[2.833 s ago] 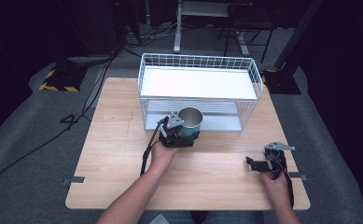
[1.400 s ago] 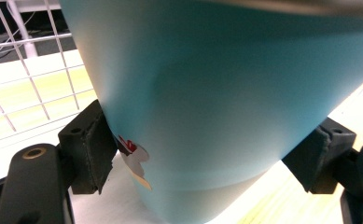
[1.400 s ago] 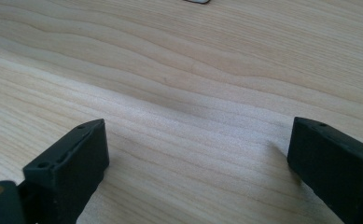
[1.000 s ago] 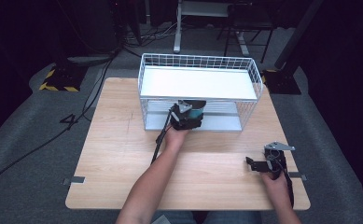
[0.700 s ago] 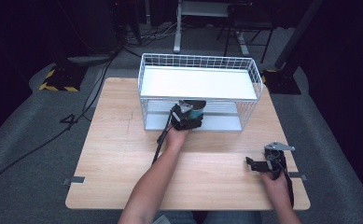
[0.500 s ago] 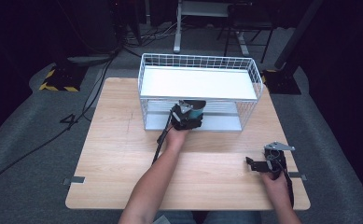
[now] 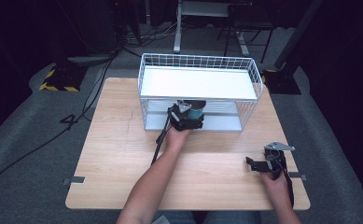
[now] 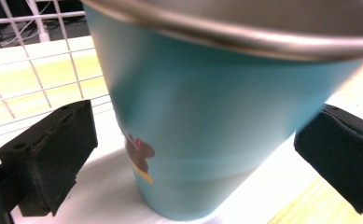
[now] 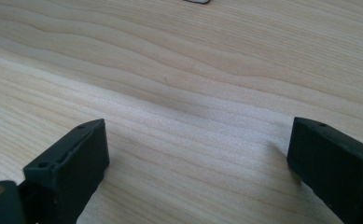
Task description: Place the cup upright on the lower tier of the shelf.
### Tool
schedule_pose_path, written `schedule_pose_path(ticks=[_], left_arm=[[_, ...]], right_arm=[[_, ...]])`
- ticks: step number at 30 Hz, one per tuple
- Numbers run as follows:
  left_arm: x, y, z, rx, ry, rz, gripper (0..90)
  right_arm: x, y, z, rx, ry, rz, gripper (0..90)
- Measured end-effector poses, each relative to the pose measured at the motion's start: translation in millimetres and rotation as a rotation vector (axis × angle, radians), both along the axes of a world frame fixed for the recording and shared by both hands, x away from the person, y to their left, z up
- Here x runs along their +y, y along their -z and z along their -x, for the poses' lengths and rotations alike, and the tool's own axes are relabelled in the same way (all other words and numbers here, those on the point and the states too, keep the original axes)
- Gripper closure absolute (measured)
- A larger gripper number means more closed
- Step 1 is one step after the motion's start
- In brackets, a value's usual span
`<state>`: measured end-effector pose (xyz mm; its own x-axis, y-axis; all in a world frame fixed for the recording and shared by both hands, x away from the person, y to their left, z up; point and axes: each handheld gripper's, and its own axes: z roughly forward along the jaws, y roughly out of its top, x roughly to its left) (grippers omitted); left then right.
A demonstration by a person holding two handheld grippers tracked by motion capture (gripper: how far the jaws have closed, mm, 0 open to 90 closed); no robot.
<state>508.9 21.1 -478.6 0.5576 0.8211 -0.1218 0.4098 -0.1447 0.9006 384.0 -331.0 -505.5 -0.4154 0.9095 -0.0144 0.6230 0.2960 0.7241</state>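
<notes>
High view: at 4 o'clock my right gripper [image 7: 263, 166] idles open on the table [image 7: 114, 154]. At 12, my left gripper [image 8: 188, 154] straddles the cup [image 8: 207, 116] on the rack's [image 7: 198, 60] lower shelf, jaws apart. It looks light, rigid, slick; I'd grip mid-wall.

Teal cup [image 8: 207, 116] w/ red-yellow print; white wire rack [image 7: 198, 63]; black tool pads [image 8: 48, 154]

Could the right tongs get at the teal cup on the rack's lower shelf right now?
Probably not without a long reach: the right tongs sit at the table's near right corner, and the left tongs already straddle the teal cup at the wire rack's front opening.
</notes>
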Motion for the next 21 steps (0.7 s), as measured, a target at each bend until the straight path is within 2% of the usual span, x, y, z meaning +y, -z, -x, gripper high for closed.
schedule_pose_path(ticks=[1,2,3,4,9,12,17,21], left_arm=[[2.4,-1.2,1.5,-0.009,0.012,-0.009,0.0],[3.4,-1.4,3.4,-0.001,0.032,0.006,0.0],[5.3,-2.3,5.0,-0.017,0.043,-0.002,0.0],[4.6,-2.7,10.2,0.000,-0.008,0.018,0.0],[13.8,-9.3,26.3,0.009,-0.003,0.001,0.0],[20.1,-14.3,36.7,-0.003,0.004,-0.004,0.1],[28.7,-20.9,51.9,-0.004,0.019,0.001,0.2],[36.0,-28.5,65.4,0.013,0.026,0.005,4.2]], right_arm=[[0.0,-0.1,0.0,0.001,0.000,0.000,5.6],[0.1,-0.1,0.0,0.001,0.001,0.000,5.6],[-0.1,-0.1,0.0,0.001,-0.001,0.000,5.6],[-0.1,0.0,0.0,0.000,0.000,0.000,5.6],[-0.1,0.0,-0.1,0.000,-0.001,0.000,5.6],[-0.1,0.0,-0.1,0.000,-0.001,0.000,5.6],[0.0,-0.1,-0.1,0.001,0.000,-0.001,5.6],[0.0,-0.1,-0.1,0.001,0.000,-0.001,5.6]])
